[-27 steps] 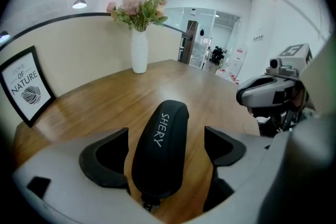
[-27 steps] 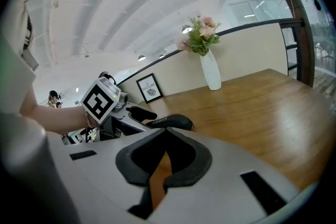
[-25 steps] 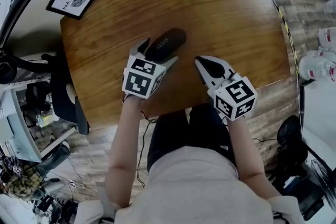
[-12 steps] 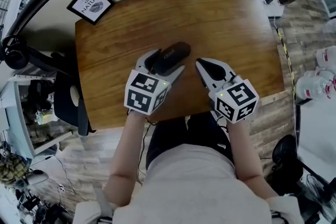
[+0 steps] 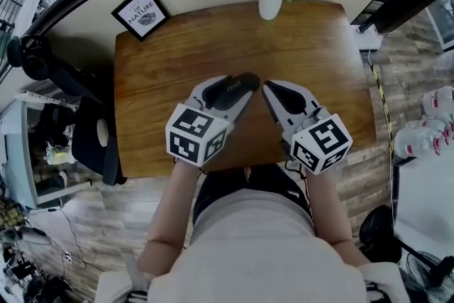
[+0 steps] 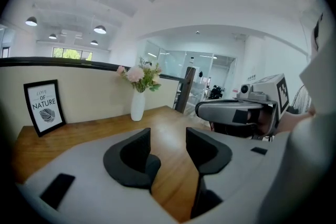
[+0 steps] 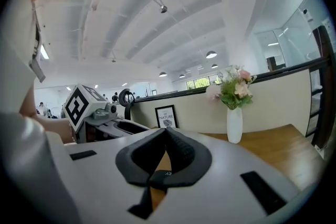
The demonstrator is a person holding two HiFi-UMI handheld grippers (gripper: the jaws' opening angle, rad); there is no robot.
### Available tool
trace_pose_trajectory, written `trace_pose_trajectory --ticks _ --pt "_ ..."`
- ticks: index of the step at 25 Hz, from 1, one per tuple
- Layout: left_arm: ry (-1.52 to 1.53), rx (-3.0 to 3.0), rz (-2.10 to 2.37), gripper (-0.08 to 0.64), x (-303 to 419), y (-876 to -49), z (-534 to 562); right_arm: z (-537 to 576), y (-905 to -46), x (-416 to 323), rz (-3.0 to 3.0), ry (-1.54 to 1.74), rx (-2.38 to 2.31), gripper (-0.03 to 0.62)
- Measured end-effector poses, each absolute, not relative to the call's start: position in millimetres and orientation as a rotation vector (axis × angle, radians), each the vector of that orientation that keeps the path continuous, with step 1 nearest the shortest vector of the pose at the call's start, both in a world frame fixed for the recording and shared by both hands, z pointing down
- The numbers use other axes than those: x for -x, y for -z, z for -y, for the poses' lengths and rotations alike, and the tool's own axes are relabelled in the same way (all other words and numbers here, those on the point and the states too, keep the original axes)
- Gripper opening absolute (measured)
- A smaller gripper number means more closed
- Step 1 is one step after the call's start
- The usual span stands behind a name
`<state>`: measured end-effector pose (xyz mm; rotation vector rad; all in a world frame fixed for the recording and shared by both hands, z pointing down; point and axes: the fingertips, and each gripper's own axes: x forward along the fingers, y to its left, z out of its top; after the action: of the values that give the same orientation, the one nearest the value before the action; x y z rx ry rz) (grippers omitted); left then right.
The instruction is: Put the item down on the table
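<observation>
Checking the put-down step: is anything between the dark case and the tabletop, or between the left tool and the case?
Nothing visible does. The dark case lies on the table. The left tool is over it; its jaws have just been closing but stand apart, with nothing between them.

Vase (image 5: 269, 5) and framed print (image 5: 140, 12) stand behind the case (image 5: 243, 83) on the table (image 5: 323, 67)

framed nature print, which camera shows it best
The left gripper view: the framed print stands nearly front-on, its words readable. The head view shows it from above, slanted, at the back left corner of the table. The right gripper view shows it small, in the distance.
</observation>
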<state>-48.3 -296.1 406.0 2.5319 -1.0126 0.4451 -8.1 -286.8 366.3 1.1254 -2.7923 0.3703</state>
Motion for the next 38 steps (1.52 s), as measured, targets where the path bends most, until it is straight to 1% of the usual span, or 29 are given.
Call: trace_pose_trajectory --ticks 7,12,19,25,38 --pt "-0.375 -2.548 1.074 0.127 52 -385 290 279 -366 14 2.803 -0.353 -1.077 0.009" --pt "-0.309 -2.54 1.104 0.014 57 -383 284 269 -375 20 2.789 -0.368 -1.05 0.01" --pt "-0.348 -2.512 1.077 0.014 58 -403 264 261 -387 24 2.775 -0.394 -1.021 0.01" --pt "-0.31 -2.427 1.05 0.012 59 -419 252 253 -392 31 2.774 -0.413 -0.978 0.011" --pt "-0.341 -2.411 0.994 0.012 54 -432 244 245 -404 34 2.766 -0.451 -0.948 0.01"
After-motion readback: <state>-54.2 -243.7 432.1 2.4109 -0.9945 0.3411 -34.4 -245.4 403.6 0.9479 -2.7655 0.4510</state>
